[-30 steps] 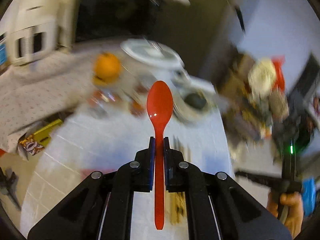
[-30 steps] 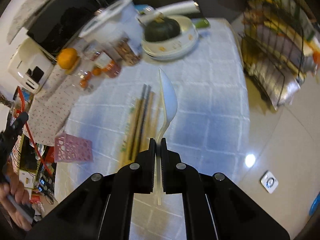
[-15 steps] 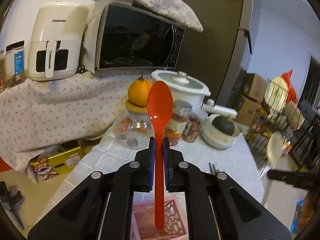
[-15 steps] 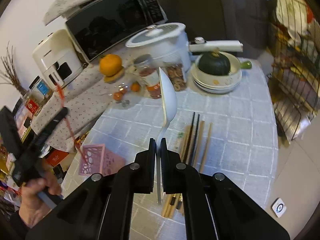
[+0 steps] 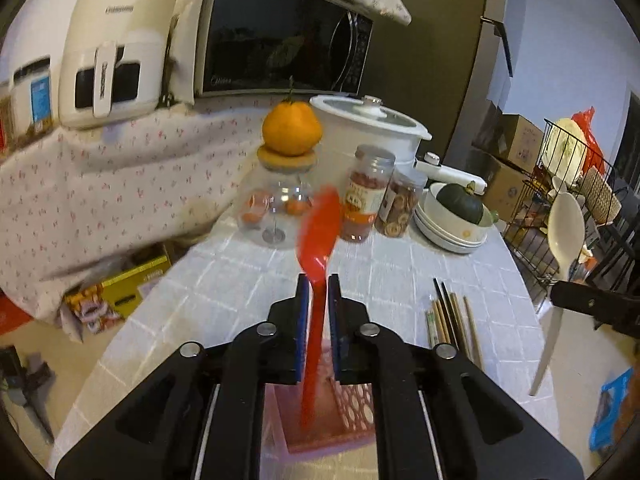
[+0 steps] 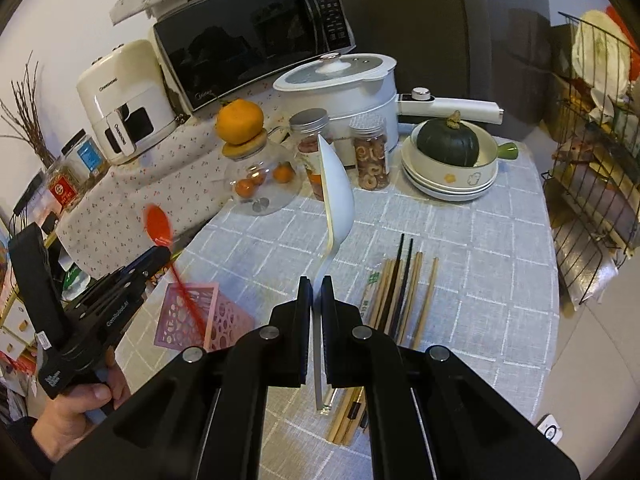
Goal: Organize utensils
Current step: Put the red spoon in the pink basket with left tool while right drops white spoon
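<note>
Left wrist view: my left gripper [image 5: 318, 286] stands parted, a blurred red plastic spoon [image 5: 318, 236] loose between its pads, above the pink perforated basket [image 5: 352, 400] on the grey checked tablecloth [image 5: 240, 276].

Right wrist view: my right gripper [image 6: 316, 286] pinches a white plastic spoon [image 6: 338, 196]; wooden chopsticks [image 6: 400, 284] lie right of that basket [image 6: 224, 320], the black microwave [image 6: 256, 36] behind.

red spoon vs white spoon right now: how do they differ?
The red spoon is blurred and tilted between the left tongs' parted jaws, its handle end in the pink basket; the white spoon is sharp and clamped in the right tongs above the chopsticks. The white bowl is larger. Both point bowl-up.
</note>
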The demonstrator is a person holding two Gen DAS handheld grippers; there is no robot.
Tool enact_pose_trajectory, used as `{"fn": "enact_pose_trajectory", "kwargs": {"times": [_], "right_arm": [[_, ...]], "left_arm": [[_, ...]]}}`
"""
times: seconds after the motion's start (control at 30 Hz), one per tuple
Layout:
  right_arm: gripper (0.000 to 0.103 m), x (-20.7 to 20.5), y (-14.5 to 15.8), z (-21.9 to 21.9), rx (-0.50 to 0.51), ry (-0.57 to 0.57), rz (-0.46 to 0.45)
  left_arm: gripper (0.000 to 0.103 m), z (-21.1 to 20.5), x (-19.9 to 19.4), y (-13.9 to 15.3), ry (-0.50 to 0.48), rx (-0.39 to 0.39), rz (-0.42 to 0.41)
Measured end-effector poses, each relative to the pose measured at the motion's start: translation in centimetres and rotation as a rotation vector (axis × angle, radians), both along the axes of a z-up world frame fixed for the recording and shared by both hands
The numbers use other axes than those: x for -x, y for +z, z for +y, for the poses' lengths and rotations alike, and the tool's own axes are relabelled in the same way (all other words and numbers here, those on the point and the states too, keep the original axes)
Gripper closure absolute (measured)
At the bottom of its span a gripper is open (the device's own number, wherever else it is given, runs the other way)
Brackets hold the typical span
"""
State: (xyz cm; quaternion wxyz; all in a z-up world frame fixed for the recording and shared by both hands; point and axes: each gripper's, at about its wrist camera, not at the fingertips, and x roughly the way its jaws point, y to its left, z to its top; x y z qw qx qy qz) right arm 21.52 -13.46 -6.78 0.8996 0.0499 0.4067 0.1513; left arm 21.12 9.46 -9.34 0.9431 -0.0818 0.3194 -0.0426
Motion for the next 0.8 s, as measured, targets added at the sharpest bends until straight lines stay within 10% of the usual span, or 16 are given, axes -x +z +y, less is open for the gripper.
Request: {"fn": "enact_pose_trajectory", "kwargs": {"times": [0.17, 0.3, 0.8], "right_arm": [[0.098, 0.3, -0.4, 1.4, -0.006, 0.024, -0.007], [0.098, 0.7, 0.4, 3.3, -0.072, 0.050, -0.063], [0.094, 0.1, -3.6, 14.4, -0.097, 0.059, -0.237]], "left_arm": [[0.080, 2.7, 0.5, 1.7, 0.052, 0.130, 0.109], [0.042, 4.6, 1.8, 3.5, 0.129, 0.180, 0.245], [0.031, 8.1, 3.2, 5.0, 0.182, 0.160, 0.299]]}}
